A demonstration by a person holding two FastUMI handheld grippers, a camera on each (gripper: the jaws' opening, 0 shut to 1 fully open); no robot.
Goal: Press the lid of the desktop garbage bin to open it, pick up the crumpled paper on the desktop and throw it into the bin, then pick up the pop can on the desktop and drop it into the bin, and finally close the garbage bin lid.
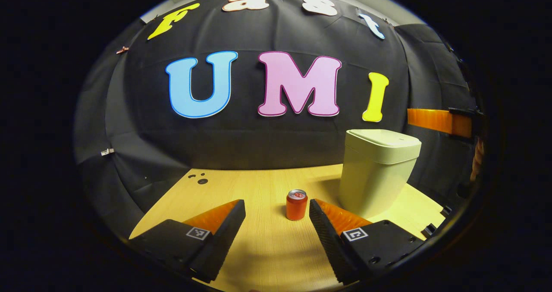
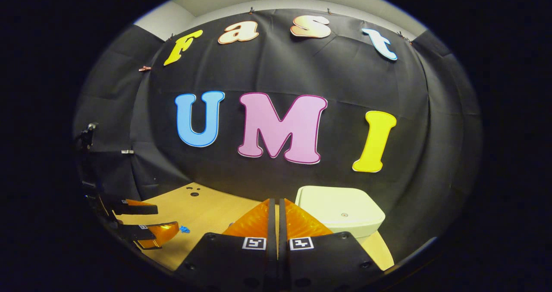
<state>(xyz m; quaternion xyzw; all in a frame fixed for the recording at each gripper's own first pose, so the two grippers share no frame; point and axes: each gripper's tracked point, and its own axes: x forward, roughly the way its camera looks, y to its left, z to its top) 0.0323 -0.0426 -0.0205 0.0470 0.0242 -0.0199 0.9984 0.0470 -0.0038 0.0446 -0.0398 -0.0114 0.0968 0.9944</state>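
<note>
An orange pop can (image 1: 296,205) stands upright on the wooden table (image 1: 258,249), just beyond my open left gripper (image 1: 277,203) and close to its right finger. Nothing is between the left fingers. The pale bin (image 1: 375,171) stands to the can's right with its lid (image 1: 384,139) down. In the right gripper view, my right gripper (image 2: 276,202) is shut on nothing and hovers above the near left edge of the bin lid (image 2: 340,210). The left gripper (image 2: 167,218) shows open at the far left. A small blue scrap (image 2: 184,229) lies by its tips.
One finger (image 1: 431,119) of the right gripper reaches in from the right, above the bin. A few small holes (image 1: 199,179) mark the table's far left corner. The black cloth wall stands right behind the table and the bin.
</note>
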